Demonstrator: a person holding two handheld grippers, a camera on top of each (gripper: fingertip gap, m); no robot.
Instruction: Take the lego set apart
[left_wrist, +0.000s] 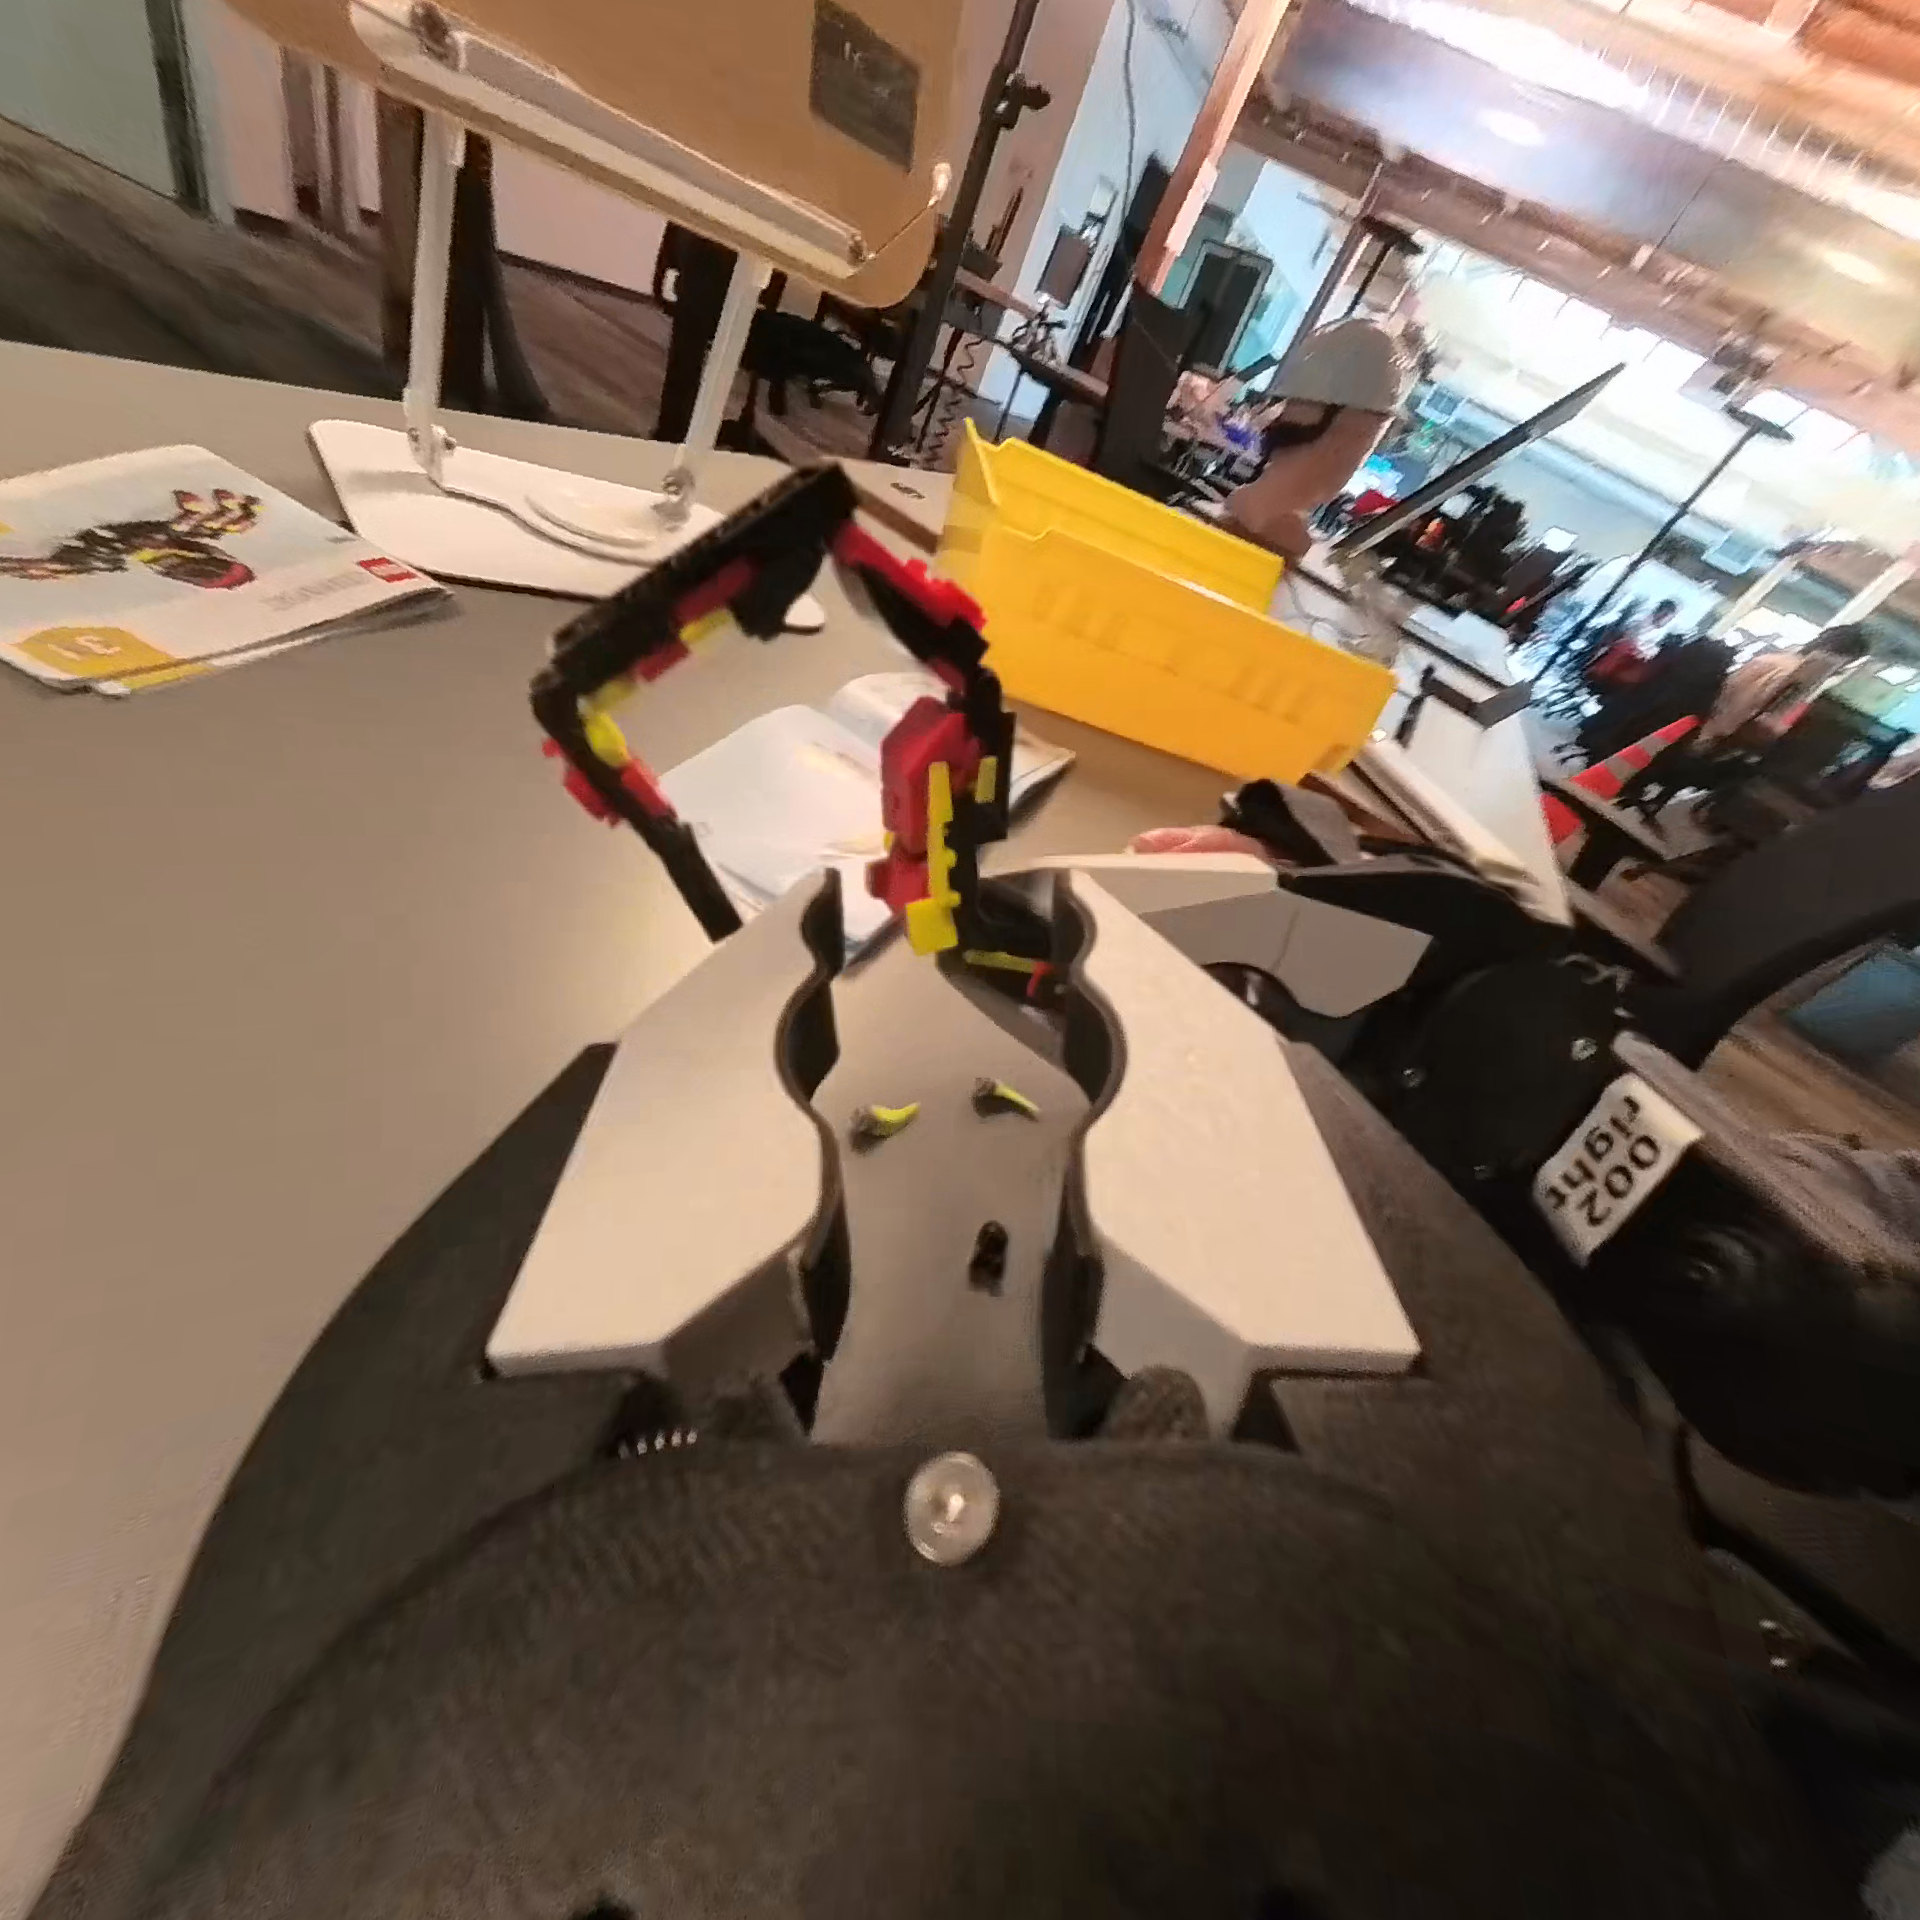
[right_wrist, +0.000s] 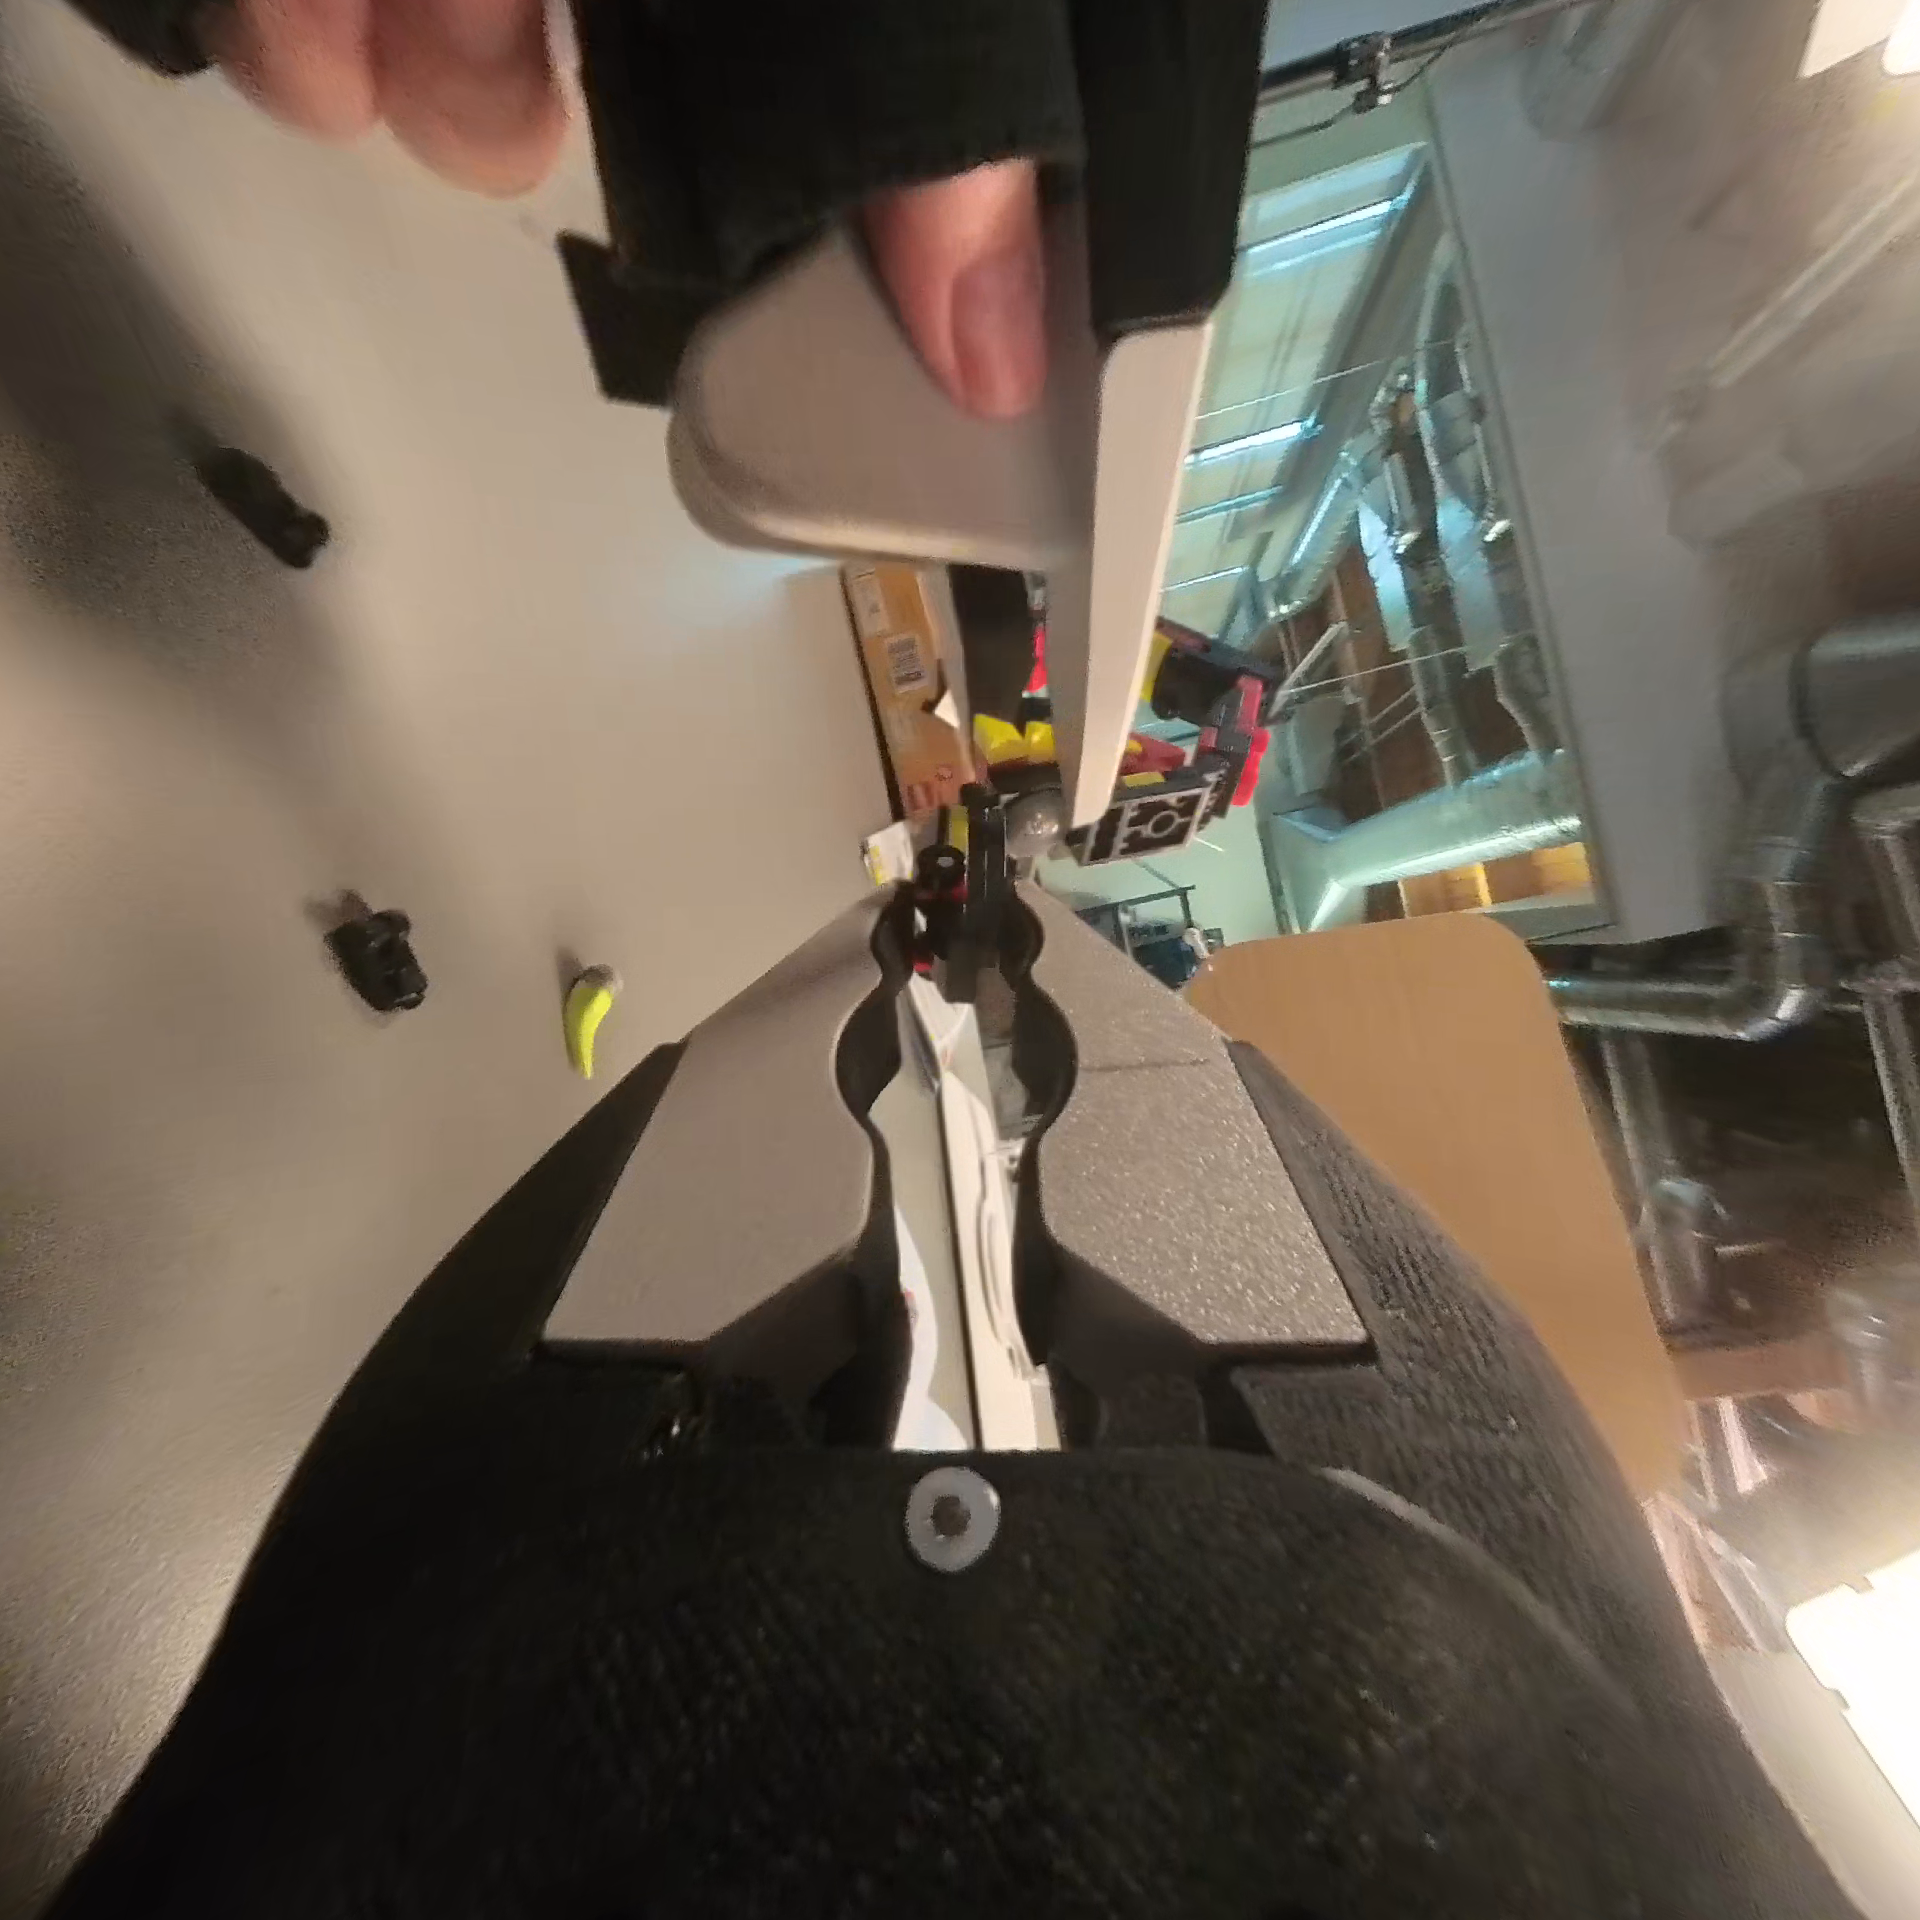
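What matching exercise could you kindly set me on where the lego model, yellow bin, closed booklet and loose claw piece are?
Things:
1. lego model
2. yellow bin
3. closed booklet
4. claw piece

Places:
A. flat on the table, far left in the left wrist view
B. loose on the table near small black pieces
C. held up at the left hand-held gripper
D. behind the model

Pairs: 1-C; 2-D; 3-A; 4-B

two yellow claw pieces (left_wrist: 886, 1117) and one small black connector (left_wrist: 987, 1250) are lying between the left gripper (left_wrist: 940, 914) fingers; one yellow bin (left_wrist: 1143, 634) and two booklets (left_wrist: 156, 582) are sitting beyond it.
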